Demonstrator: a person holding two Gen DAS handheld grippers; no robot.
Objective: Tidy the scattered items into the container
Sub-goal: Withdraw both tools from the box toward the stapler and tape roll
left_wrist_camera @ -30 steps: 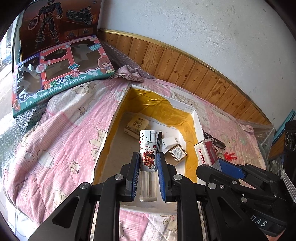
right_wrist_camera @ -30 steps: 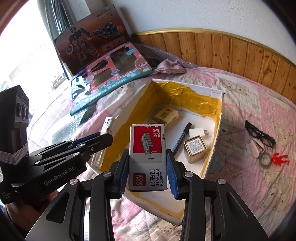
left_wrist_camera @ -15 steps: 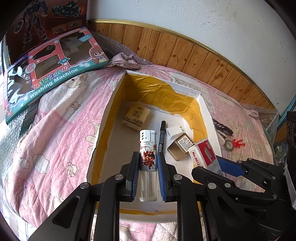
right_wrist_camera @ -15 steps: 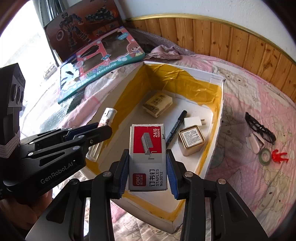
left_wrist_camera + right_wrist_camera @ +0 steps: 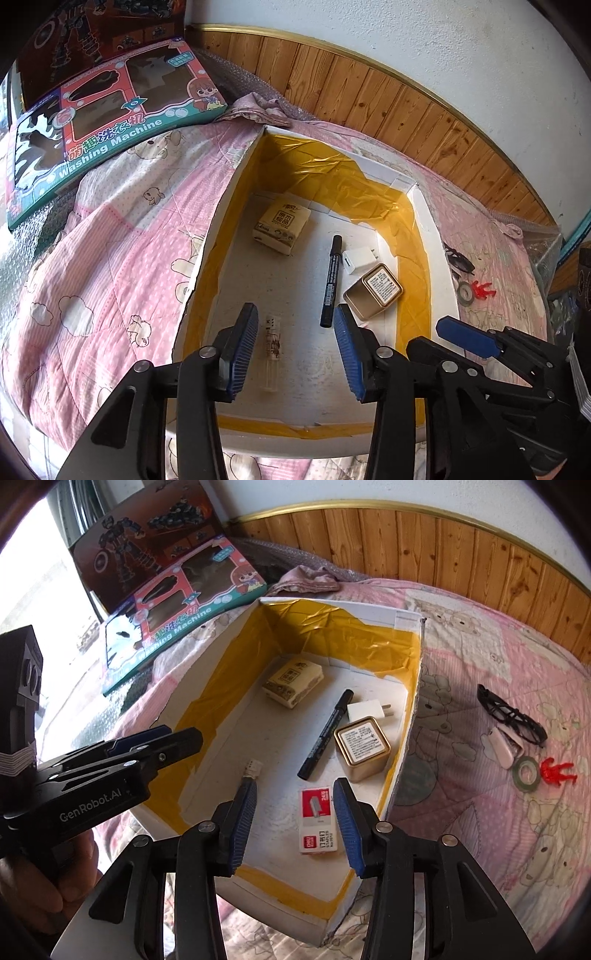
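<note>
Box (image 5: 413, 686) lay open on the bed, holding a lighter (image 5: 272, 341) and staples (image 5: 318, 821) on its floor. Both claws, left (image 5: 295, 349) and right (image 5: 295, 825), hung over it spread wide and empty, apparently so each item could drop straight in.

Box (image 5: 412, 716) between the jaws looks like matt white foam board lined with crinkly glossy yellow tape. Right of them, a shiny gold metal tin (image 5: 362, 749) and a soft quilted cloth bedspread (image 5: 480, 812). Beyond, varnished wood panelling (image 5: 443, 542).
</note>
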